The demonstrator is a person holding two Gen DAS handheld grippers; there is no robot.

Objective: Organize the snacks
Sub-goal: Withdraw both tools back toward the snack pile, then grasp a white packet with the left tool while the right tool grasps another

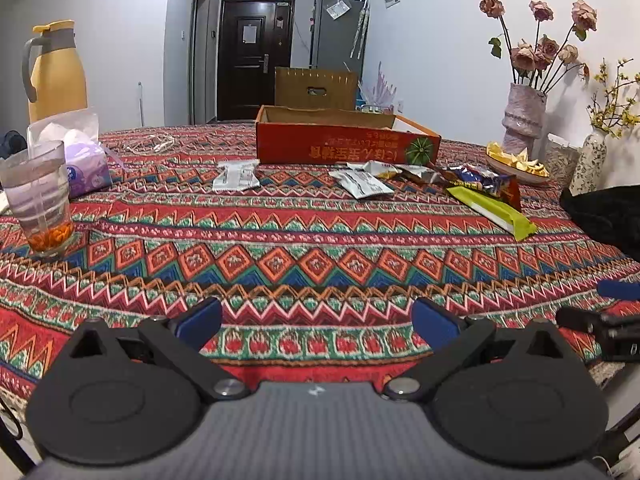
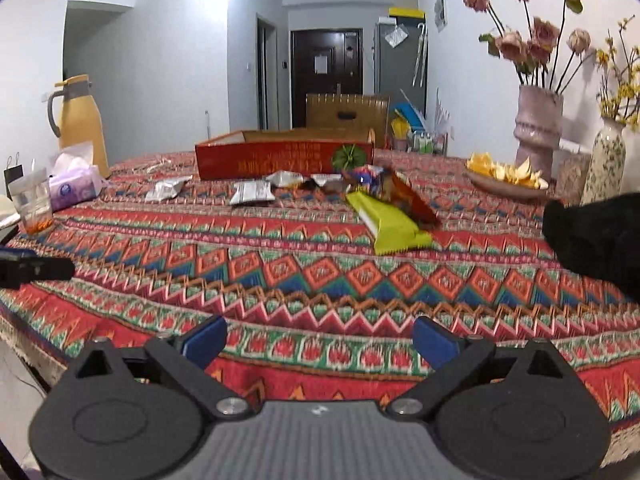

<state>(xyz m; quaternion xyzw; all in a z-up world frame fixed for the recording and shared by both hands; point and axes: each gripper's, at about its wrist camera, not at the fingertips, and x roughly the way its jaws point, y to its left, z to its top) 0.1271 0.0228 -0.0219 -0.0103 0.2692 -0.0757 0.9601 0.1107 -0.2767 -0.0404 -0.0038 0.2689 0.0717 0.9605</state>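
A: How do the tongs stand?
B: Left gripper [image 1: 316, 322] and right gripper [image 2: 320, 340] gape wide, empty; snack packets [image 1: 362, 184] lie at twelve o'clock, just before the red box [image 1: 344, 148]

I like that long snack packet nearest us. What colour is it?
The packet is lime green with a white stripe, clearest in the right wrist view.

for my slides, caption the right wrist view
Open right tongs face snack packets before a red box.
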